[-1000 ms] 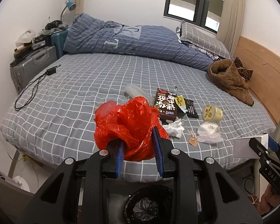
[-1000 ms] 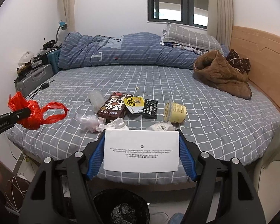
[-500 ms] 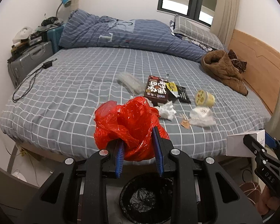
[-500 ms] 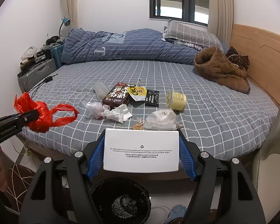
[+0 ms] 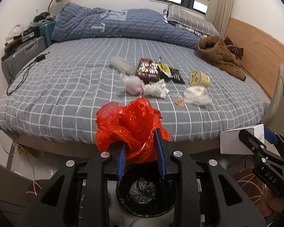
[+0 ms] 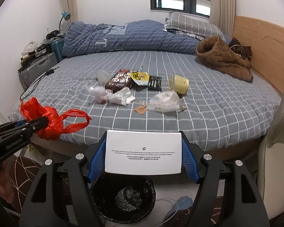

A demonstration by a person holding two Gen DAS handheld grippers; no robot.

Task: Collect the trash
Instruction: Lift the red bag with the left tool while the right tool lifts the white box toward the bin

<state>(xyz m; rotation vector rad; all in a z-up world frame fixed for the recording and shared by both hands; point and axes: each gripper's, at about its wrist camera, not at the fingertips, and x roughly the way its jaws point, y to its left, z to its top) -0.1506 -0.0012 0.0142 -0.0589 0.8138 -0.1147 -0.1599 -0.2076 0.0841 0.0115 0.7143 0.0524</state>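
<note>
Bin (image 5: 144,191) now sits directly under both loads; both hands have drawn back from the bed's near edge and dropped. Left gripper (image 5: 141,151) clamps the red bag (image 5: 130,126); right gripper (image 6: 143,155) grips the white box (image 6: 143,152). Release looks next. Wrappers (image 6: 121,97) and yellow cup (image 6: 178,83) remain mid-bed (image 6: 217,113).

One red bag (image 5: 130,126), one white box (image 6: 143,154), one bin (image 6: 123,196).
</note>
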